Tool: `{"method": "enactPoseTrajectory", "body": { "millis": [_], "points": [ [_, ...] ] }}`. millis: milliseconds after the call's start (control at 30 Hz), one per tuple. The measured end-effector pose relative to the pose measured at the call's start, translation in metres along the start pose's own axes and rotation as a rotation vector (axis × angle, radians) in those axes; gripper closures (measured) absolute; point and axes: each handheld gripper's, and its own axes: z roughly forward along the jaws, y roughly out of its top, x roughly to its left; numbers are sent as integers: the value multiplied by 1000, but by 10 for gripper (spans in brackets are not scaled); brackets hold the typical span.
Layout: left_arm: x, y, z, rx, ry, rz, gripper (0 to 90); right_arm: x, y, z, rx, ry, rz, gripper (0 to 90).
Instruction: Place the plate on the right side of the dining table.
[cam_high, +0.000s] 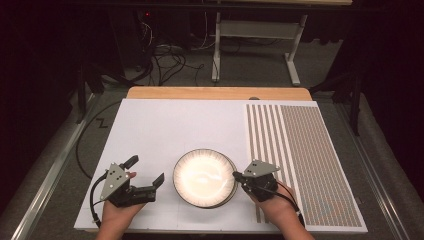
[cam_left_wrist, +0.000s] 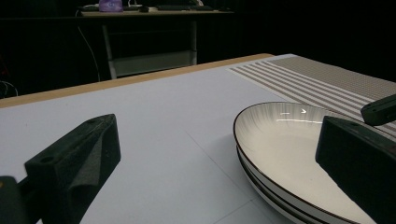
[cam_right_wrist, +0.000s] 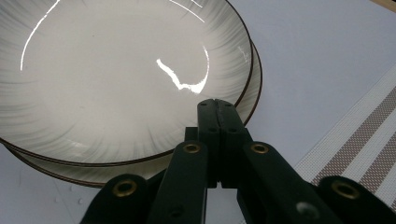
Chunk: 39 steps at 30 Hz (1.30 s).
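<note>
**Two plates stacked, jaws closed at the rim**

White table sheet (cam_high: 165, 130) spread wide under everything, striped mat (cam_high: 305, 160) off beyond the right gripper's outer side. Stack of plates (cam_high: 204, 178) dead centre between the two tools: round, shallow, creamy white, fine grey streaks fanning in from a thin dark rim, glossy enough to throw bright curls of light. Top plate (cam_right_wrist: 116, 79) sitting slightly off-centre on the lower plate (cam_right_wrist: 93, 171), a crescent of the under one peeking out. Right gripper (cam_right_wrist: 217, 105) pressed fully shut, tips over the top plate's near rim, nothing visibly pinched between them. Left gripper (cam_high: 146, 170) spread wide and empty, plates just beside its inner jaw.
</note>
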Motion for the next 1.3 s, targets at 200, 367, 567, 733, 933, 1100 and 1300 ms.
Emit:
{"method": "enactPoseTrajectory", "body": {
  "millis": [200,367,567,733,933,1100,1300],
  "points": [
    [0,1,-1,-8,1,-5,7,3,1,3,-3,18,8,900],
    [1,0,-1,-9,0,-8,7,6,3,6,-5,26,1,900],
    [2,1,-2,-12,1,-9,7,9,4,8,-4,30,1,900],
    [2,0,-2,-13,0,-12,7,8,4,8,-7,38,6,900],
    [2,0,-1,-12,-1,-14,7,9,4,9,-11,37,3,900],
    [3,0,-1,-14,-1,-17,7,8,4,9,-13,39,9,900],
    [3,0,-2,-17,0,-19,7,8,4,9,-12,39,14,900]
  ]
}}
